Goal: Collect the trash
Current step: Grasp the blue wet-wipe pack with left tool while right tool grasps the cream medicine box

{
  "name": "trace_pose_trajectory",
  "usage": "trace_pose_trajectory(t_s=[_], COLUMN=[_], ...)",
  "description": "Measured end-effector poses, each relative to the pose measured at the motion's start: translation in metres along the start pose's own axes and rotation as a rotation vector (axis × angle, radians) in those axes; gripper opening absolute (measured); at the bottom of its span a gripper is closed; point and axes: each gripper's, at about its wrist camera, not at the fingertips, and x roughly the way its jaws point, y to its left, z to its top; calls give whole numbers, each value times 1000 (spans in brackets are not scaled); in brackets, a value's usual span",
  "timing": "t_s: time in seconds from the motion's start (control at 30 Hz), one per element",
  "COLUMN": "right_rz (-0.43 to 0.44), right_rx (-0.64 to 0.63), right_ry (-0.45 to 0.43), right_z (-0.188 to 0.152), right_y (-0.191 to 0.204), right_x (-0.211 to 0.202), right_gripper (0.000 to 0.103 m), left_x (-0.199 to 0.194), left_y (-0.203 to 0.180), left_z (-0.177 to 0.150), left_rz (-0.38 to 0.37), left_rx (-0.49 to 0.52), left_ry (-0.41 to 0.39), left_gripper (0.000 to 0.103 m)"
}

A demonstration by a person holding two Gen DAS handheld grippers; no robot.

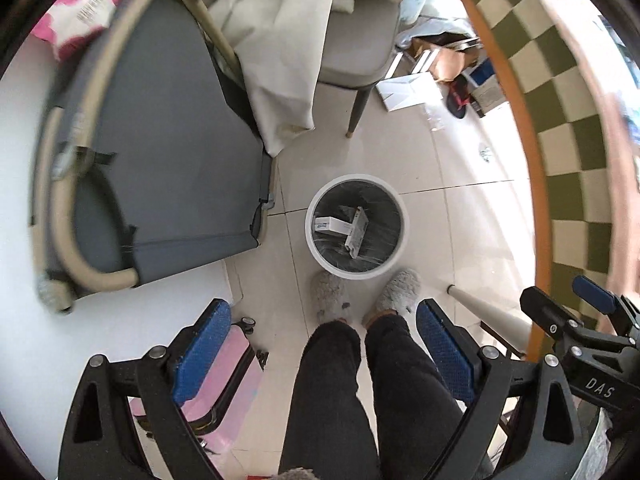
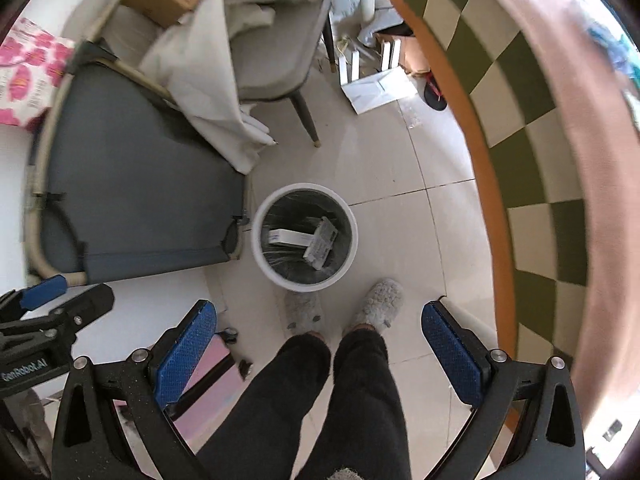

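1. Your left gripper (image 1: 320, 344) is spread wide and empty, its blue pads (image 1: 202, 350) dimpled like rubber.
2. Your right gripper (image 2: 320, 344) is likewise released, nothing between its fingers.
3. The round white trash bin (image 1: 356, 227), lined with a glossy dark bag, stands at 12 o'clock from your fuzzy grey slippers (image 1: 400, 290), holding two flat white cartons (image 1: 354, 228).
4. Glossy pale floor tiles (image 1: 452, 236) surround it; a checkered tablecloth (image 1: 568, 152) curves at 3 o'clock, a grey folding cot (image 1: 176, 148) at 9.
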Motion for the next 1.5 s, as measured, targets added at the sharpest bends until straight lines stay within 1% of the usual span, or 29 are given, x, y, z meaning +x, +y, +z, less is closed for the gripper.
trace_pose_trajectory(t_s=[0.13,0.23,0.3,0.33,0.37,0.4,0.47,0.53,0.6,0.67,0.73,0.8,0.87,0.93,0.97,1.0,1.03,1.1,1.2,1.3,1.4,1.47,1.5], right_rz=[51,87,101,107,113,111,97,60,19,-54,-108,-140,-136,-121,-121,-126,-133,-129,-91,-86,-106,-110,-112], right_rx=[38,110,191,241,290,356,460,551,649,752,835,903,959,989,996,997,999,1018,1061,1073,1071,1066,1058], right_ry=[-24,-73,-116,-140,-159,-180,-209,-233,-252,-247,-222,-177,-134,-98,-87,-79,-72,-62,-45,-39,-27,-29,-31], right_z=[-8,-12,-12,-12,-12,-11,-12,-14,-22,-32,-39,-42,-43,-40,-37,-33,-29,-22,-15,-8,0,3,8], right_y=[4,-5,-22,-34,-47,-68,-106,-147,-191,-241,-286,-328,-360,-387,-397,-406,-414,-427,-444,-453,-454,-454,-451], right_x=[-49,-85,-107,-117,-127,-138,-153,-166,-173,-172,-162,-147,-129,-111,-105,-99,-94,-85,-72,-63,-62,-64,-67], right_gripper=[103,103,103,103,103,103,103,103,103,103,103,103,103,103,103,103,103,103,103,102,100,96,94], left_x=[-42,-74,-98,-106,-115,-123,-138,-148,-153,-154,-147,-137,-126,-115,-110,-105,-101,-91,-72,-44,-21,-12,-9], left_y=[-5,-17,-31,-39,-49,-61,-86,-119,-154,-192,-234,-277,-319,-362,-379,-397,-410,-435,-463,-487,-497,-500,-501], left_z=[-7,-3,4,10,16,24,38,53,65,74,83,92,99,108,115,125,135,160,193,218,233,238,239], left_rz=[-19,-11,-9,-6,0,4,10,29,48,78,97,109,136,174,180,164,137,77,10,-14,-17,-20,-19], left_rx=[21,67,104,125,148,172,223,285,349,407,466,545,638,726,749,756,748,702,615,540,501,485,481], left_ry=[-33,-102,-161,-186,-208,-231,-282,-326,-351,-373,-368,-356,-351,-343,-327,-297,-264,-194,-110,-41,-2,5,5], left_gripper=[95,95,95,95,97,103,103,103,103,103,103,103,103,103,103,103,103,103,102,102,102,96,87])
